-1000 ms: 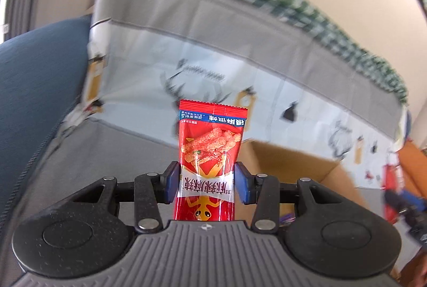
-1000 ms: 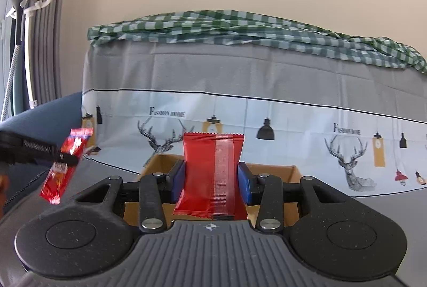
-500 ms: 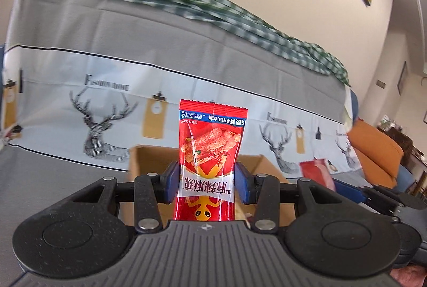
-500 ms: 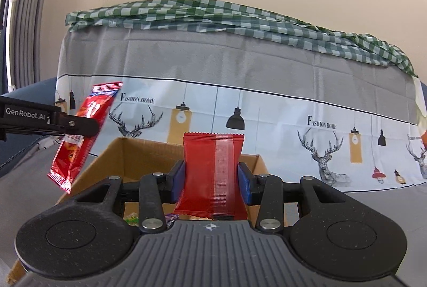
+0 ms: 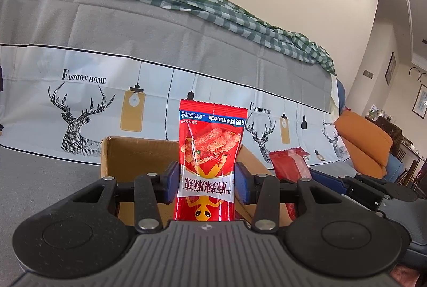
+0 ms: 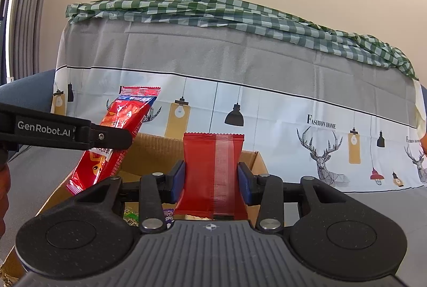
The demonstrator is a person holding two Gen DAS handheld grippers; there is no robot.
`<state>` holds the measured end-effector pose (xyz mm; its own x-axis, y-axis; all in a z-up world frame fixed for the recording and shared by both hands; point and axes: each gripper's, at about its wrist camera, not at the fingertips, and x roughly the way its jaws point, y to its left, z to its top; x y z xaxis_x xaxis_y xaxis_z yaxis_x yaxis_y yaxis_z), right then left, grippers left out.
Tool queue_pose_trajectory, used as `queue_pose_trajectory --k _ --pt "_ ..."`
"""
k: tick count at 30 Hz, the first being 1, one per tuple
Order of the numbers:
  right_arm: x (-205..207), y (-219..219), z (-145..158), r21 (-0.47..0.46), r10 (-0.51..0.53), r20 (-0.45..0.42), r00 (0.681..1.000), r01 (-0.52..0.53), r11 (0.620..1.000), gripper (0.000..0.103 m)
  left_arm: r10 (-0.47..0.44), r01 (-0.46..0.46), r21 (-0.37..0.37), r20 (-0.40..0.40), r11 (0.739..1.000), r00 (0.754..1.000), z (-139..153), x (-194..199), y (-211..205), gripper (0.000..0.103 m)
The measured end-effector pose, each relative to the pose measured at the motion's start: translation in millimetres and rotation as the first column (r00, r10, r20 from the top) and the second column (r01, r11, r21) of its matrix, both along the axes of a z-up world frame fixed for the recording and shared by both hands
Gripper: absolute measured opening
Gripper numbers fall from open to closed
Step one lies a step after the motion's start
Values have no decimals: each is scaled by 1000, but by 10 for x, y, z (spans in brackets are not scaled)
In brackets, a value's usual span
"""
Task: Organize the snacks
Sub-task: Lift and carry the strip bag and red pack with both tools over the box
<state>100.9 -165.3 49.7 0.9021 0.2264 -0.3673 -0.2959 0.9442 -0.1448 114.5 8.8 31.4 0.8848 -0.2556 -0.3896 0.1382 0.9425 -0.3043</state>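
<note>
Above the open cardboard box (image 5: pixel 138 156), the left tongs (image 5: pixel 206 181) grip a red snack packet (image 5: pixel 209 161) printed with spicy sticks, held upright between the blue pads. Just beside them, the right tongs (image 6: pixel 212 181) clamp a plain red packet (image 6: pixel 213 175), also upright over the box. Behind stands a sofa cover (image 6: pixel 240 68) with deer and lamps.

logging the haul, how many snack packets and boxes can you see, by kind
Red snack packets held in a claw: 2, the printed packet in the left claw, the plain red packet in the right claw
Cardboard boxes: 1
Total: 3, not counting partly hidden packets inside the box
</note>
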Motion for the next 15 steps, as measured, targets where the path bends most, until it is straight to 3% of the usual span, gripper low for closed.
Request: queue_pose_trajectory --k 15 --pt "5 0 -7 -2 7 -8 1000 -7 1000 44 -1 1 -6 -5 1000 1000 -4 4 8 48"
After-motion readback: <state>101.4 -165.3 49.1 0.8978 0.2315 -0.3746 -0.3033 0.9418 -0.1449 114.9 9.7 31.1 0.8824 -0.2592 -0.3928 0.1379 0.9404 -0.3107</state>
